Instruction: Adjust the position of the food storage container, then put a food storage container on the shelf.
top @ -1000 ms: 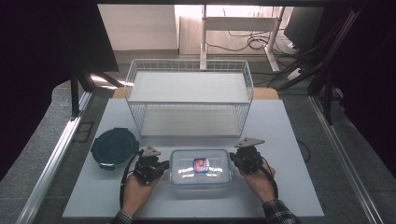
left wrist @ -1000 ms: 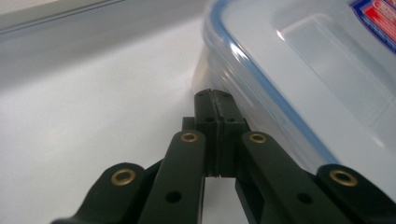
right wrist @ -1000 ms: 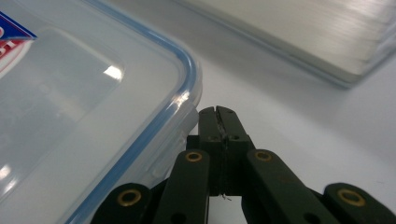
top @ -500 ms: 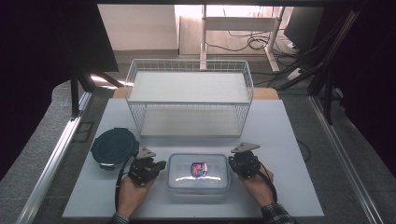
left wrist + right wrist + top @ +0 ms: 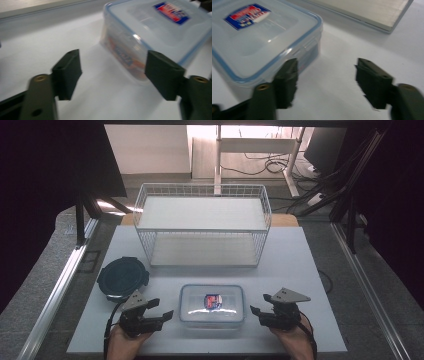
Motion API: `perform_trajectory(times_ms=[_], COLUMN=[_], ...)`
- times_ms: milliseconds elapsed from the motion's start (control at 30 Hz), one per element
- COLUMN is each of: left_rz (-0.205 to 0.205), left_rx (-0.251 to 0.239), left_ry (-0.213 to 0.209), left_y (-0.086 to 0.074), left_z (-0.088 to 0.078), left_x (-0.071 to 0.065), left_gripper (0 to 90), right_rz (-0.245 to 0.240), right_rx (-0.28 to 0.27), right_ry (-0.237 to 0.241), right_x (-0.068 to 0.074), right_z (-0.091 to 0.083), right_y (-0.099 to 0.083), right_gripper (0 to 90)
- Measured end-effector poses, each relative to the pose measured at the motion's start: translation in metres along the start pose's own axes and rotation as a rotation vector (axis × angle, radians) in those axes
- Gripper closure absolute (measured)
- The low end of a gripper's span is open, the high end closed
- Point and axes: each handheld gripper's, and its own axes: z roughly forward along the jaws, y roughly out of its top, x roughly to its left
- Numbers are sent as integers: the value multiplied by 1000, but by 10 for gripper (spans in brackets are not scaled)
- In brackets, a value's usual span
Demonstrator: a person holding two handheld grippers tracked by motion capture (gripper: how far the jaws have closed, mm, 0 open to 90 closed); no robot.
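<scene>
Box (image 5: 212, 303) sits lid-on at the table's (image 5: 300, 270) near edge, between both grippers, touching neither. Left gripper (image 5: 161, 316) and right gripper (image 5: 256, 312) — jaws just opened, wide, nothing between them. Probably releasing; back both straight out without nudging it. Beyond: wire rack (image 5: 202, 227), dark round lid (image 5: 122, 278) left — dim room, cables.

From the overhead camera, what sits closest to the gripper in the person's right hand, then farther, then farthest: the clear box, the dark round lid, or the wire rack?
1. Clear box, just left of the right gripper.
2. Wire rack, behind, mid-table.
3. Dark round lid, far left.
</scene>
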Motion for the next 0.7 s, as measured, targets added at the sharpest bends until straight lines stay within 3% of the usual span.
perform_trajectory(times_ms=[33,67,100,133,233,300,333,367,467,600,700], left_rz=[0,-1,-2,7,21,18,47,47,115,127,129], left_rx=[0,-7,-13,4,25,9,-25,-25,-29,-11,3], left_ry=[0,-18,-28,-8,10,5,2,2,17,3,-4], left_y=[0,-1,-3,-8,-11,-12,-12,-12,-13,-13,-10], left_z=[0,-1,-2,-3,-3,-3,-3,-3,0,5,7], left_x=[0,0,0,1,2,3,2,2,-1,-1,-3], left_gripper=[237,237,136,107,91,78,59,54,49,46,53], right_rz=[0,2,-1,-5,-2,-4,-6,-6,-9,-5,-19], right_rx=[0,-13,-33,-31,-26,-20,-13,-13,-23,-54,-46], right_ry=[0,2,6,7,14,41,48,48,55,71,65], right_x=[0,1,3,4,6,6,7,7,7,7,8], right_z=[0,-1,-3,-4,-4,-3,-2,-2,-1,0,1], right_y=[0,-1,-3,-4,-7,-8,-8,-8,-8,-7,-6], right_gripper=[290,225,129,97,62,51,43,43,36,35,36])
